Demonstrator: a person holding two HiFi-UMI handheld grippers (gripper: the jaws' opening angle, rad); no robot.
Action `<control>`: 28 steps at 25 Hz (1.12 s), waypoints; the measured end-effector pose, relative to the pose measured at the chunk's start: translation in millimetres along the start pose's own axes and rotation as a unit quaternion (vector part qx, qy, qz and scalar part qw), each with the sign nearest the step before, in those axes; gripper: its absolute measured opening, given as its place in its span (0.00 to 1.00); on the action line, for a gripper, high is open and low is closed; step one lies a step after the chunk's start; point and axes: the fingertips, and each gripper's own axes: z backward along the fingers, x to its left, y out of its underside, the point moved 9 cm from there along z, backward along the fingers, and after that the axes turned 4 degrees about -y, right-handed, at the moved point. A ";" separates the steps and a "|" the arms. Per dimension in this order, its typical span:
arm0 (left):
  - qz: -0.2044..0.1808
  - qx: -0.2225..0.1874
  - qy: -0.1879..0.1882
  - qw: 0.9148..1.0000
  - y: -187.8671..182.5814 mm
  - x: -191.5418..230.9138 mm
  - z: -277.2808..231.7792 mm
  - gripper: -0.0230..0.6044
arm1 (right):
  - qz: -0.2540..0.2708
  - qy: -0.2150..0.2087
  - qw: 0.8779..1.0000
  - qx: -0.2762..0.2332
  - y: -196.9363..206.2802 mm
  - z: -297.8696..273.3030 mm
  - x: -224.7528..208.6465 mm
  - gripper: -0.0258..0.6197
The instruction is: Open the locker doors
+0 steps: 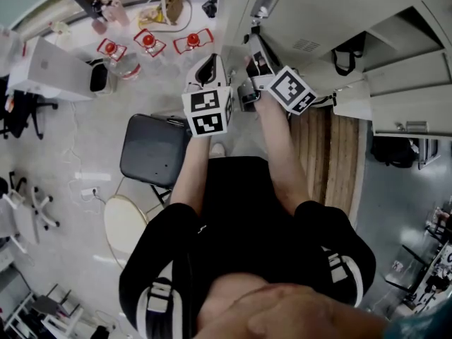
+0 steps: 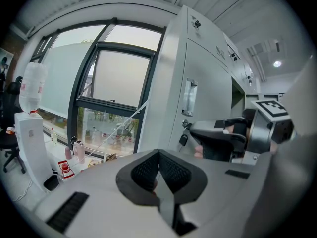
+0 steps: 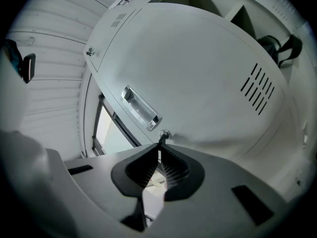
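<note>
Two claws, one in each of your hands. Right claw (image 3: 159,150): jaws pinched on the key (image 3: 160,140) seated in the lock (image 3: 164,133) of the grey locker door (image 3: 198,73), right beside its recessed handle (image 3: 141,108). Left claw (image 2: 159,157): jaws pressed together with nothing between them, held beside the right claw and apart from the locker. Neighbouring compartment: open, black strap (image 1: 346,58) inside. On the floor below your left claw: one dark chair (image 1: 152,150).
</note>
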 end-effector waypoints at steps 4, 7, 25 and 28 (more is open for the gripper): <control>-0.004 0.004 -0.001 1.000 2.0 2.0 -0.6 0.05 | -0.063 -0.020 0.998 -0.026 3.4 0.1 -3.6 0.09; -0.006 0.004 -0.002 1.000 1.5 3.9 -1.3 0.05 | -0.112 -0.037 0.992 -0.041 5.1 -0.5 -7.9 0.09; -0.008 0.008 0.009 1.000 5.3 3.3 -6.9 0.05 | -0.334 -0.089 0.932 -0.108 21.4 -0.1 -20.5 0.09; -0.004 0.007 0.011 1.000 6.0 3.3 -6.9 0.05 | -0.327 -0.085 0.935 -0.107 20.5 0.4 -19.8 0.09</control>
